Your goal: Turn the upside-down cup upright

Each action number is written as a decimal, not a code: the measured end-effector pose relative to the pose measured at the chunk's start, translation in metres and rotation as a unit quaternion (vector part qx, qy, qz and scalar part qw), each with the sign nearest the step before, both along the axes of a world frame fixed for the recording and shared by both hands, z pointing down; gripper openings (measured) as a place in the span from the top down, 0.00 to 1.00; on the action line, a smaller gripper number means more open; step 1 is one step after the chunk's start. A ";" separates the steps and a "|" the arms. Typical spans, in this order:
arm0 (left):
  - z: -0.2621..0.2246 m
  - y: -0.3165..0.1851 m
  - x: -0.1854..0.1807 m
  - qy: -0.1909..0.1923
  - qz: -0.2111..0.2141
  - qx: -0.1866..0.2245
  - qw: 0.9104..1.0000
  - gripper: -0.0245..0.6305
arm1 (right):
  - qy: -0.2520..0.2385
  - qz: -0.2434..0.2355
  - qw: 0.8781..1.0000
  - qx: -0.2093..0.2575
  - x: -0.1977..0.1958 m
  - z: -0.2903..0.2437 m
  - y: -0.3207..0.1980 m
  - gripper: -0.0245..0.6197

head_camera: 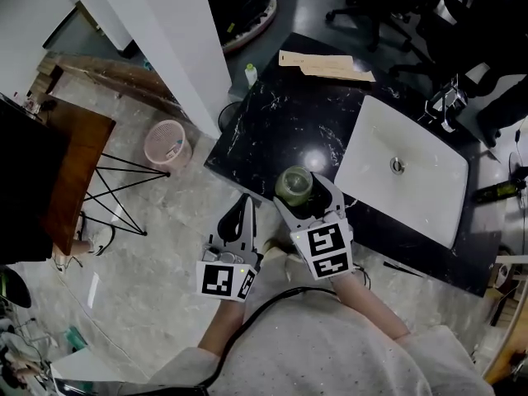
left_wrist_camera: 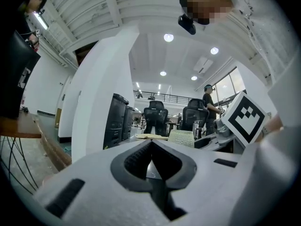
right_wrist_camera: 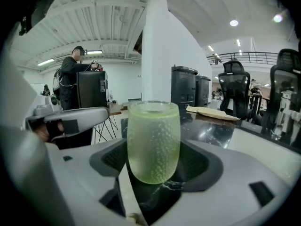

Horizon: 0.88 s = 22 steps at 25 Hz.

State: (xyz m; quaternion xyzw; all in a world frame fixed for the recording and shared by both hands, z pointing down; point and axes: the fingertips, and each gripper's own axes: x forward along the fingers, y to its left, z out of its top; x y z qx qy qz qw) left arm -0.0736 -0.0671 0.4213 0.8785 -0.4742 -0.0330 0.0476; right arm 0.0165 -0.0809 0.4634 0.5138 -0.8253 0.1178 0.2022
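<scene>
A pale green dimpled glass cup [head_camera: 294,184] [right_wrist_camera: 154,142] stands near the front edge of the black marble counter [head_camera: 272,122]. Its wide flat end is up and its narrower rounded end rests on the counter; I cannot tell which end is the mouth. My right gripper [head_camera: 304,191] [right_wrist_camera: 157,163] is open, its jaws flanking the cup, and I see neither pad pressing on it. My left gripper [head_camera: 242,206] [left_wrist_camera: 151,161] hangs shut and empty over the floor, left of the counter's corner. From the left gripper view the cup [left_wrist_camera: 181,136] shows beyond the jaws.
A white sink basin [head_camera: 404,167] fills the counter's right part, and brown paper [head_camera: 326,64] lies at its far end. On the floor stand a pink basket [head_camera: 167,143], a wooden table on wire legs [head_camera: 78,163] and a white pillar [head_camera: 173,31]. Office chairs stand beyond.
</scene>
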 end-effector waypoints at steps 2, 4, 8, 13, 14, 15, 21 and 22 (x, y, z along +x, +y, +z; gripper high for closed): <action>0.000 0.001 -0.001 0.000 -0.004 -0.001 1.000 0.95 | 0.001 -0.002 1.000 -0.001 0.000 0.000 0.000 0.43; -0.002 0.002 -0.002 0.000 -0.006 -0.001 1.000 0.95 | -0.002 -0.004 1.000 -0.004 0.000 0.000 0.001 0.43; -0.005 0.001 -0.006 -0.001 -0.011 -0.001 1.000 0.95 | -0.019 -0.011 1.000 -0.013 0.003 0.002 0.001 0.43; -0.013 0.001 -0.010 -0.001 -0.018 0.000 1.000 0.95 | -0.109 -0.009 0.994 -0.030 0.002 -0.011 0.000 0.43; -0.015 0.000 -0.011 -0.001 -0.020 0.000 1.000 0.95 | -0.136 -0.007 0.990 -0.036 0.000 -0.014 -0.001 0.43; -0.017 0.000 -0.012 -0.001 -0.021 0.001 1.000 0.95 | -0.164 -0.004 0.986 -0.039 -0.002 -0.017 -0.002 0.43; -0.026 -0.001 -0.022 -0.004 -0.031 0.004 1.000 0.95 | -0.309 0.013 0.949 -0.054 -0.012 -0.035 -0.009 0.43; -0.027 -0.001 -0.025 -0.006 -0.034 0.004 0.999 0.95 | -0.344 0.018 0.937 -0.056 -0.014 -0.040 -0.010 0.43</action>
